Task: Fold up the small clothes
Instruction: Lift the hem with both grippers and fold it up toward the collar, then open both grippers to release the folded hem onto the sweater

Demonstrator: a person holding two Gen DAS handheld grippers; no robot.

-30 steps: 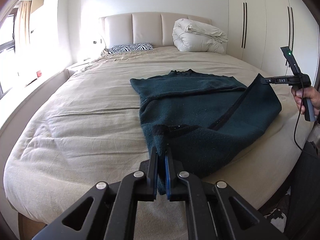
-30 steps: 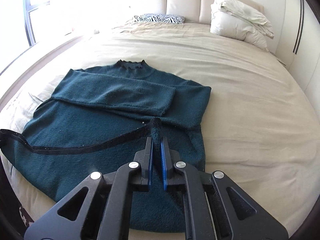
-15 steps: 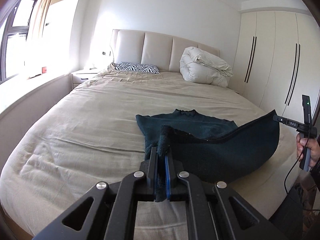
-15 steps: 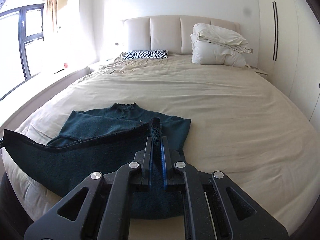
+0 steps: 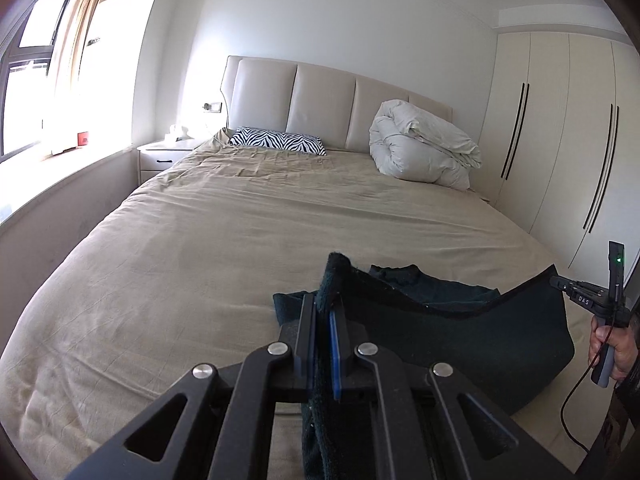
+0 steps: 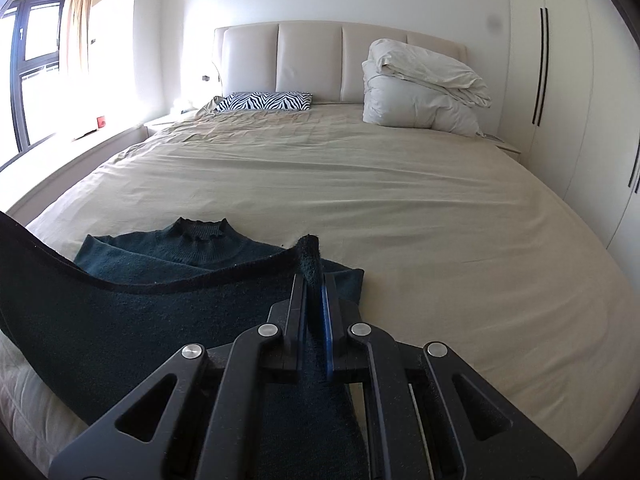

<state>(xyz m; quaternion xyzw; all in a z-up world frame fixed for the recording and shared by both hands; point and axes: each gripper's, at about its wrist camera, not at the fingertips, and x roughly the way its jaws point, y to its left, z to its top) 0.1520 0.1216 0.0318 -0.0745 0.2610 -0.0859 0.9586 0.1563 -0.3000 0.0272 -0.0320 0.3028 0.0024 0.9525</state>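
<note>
Dark teal knit, a sweater [image 6: 132, 312], is held lifted by its bottom hem above the near end of the bed [image 6: 400, 200], while its collar and shoulders are left lying flat on the beige cover. One hem corner is pinched between the pressed-together fingers of the left tool [image 5: 323, 312], and the other corner is pinched in the right tool [image 6: 314, 292], whose fingers are likewise closed on the fabric. Between the two corners the dark-edged hem is seen sagging in a shallow curve. In the left wrist view the right tool is seen at 3 o'clock, gripped by a hand [image 5: 616, 344], with a green light lit on its top. A zebra-print pillow [image 6: 264, 101] is placed at 11 o'clock by the padded headboard [image 6: 308, 60], a folded white duvet [image 6: 424, 92] at 1 o'clock, and wardrobe doors [image 5: 560, 152] are seen at 2 o'clock.
</note>
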